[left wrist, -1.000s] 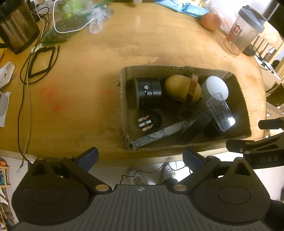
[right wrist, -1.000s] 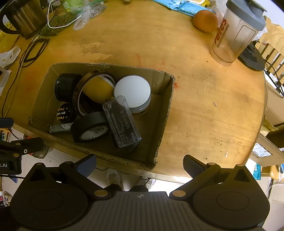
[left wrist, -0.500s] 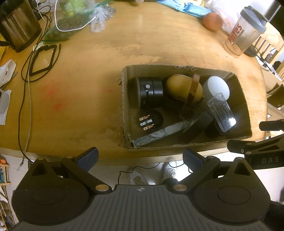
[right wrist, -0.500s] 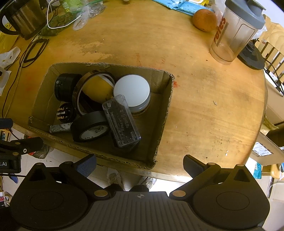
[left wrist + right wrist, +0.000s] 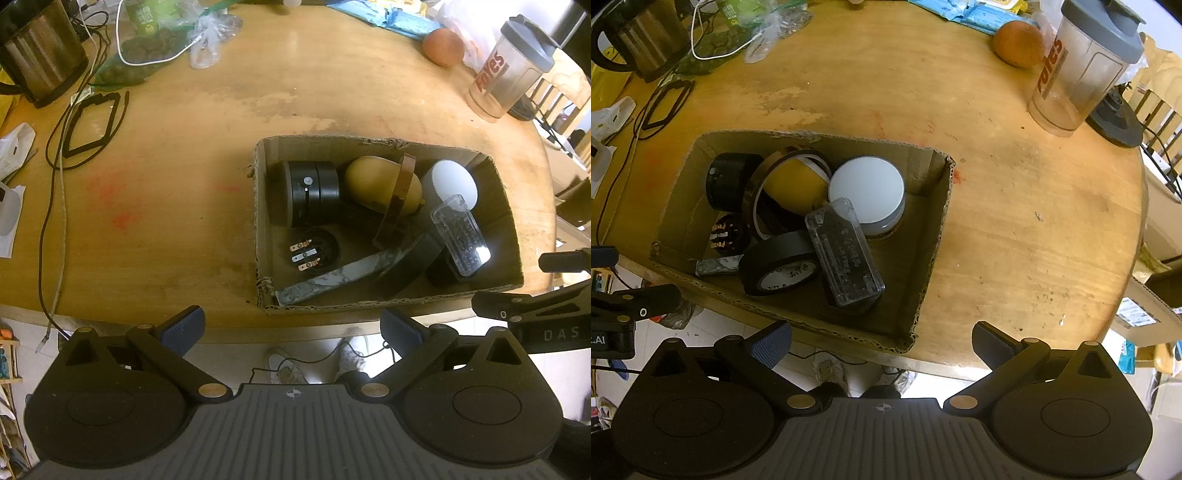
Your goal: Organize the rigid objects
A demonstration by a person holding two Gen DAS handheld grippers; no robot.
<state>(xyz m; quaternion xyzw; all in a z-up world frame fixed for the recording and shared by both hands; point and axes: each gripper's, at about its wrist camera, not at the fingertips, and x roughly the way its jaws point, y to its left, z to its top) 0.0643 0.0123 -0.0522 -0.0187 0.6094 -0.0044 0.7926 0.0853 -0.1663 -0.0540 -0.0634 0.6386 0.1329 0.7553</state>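
Both tongs, left [image 5: 291, 326] & right [image 5: 882, 341], spread apart, empty, hovering near cardboard box [image 5: 934, 229].

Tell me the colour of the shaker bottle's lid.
Grey; the shaker bottle's lid shows best in the right wrist view.

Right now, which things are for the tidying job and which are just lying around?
For the job: cardboard box, black tape roll, clear plastic case, white-lidded jar, yellow ball, black cylinder, both open grippers.

Just lying about: shaker bottle, orange, kettle, cables.
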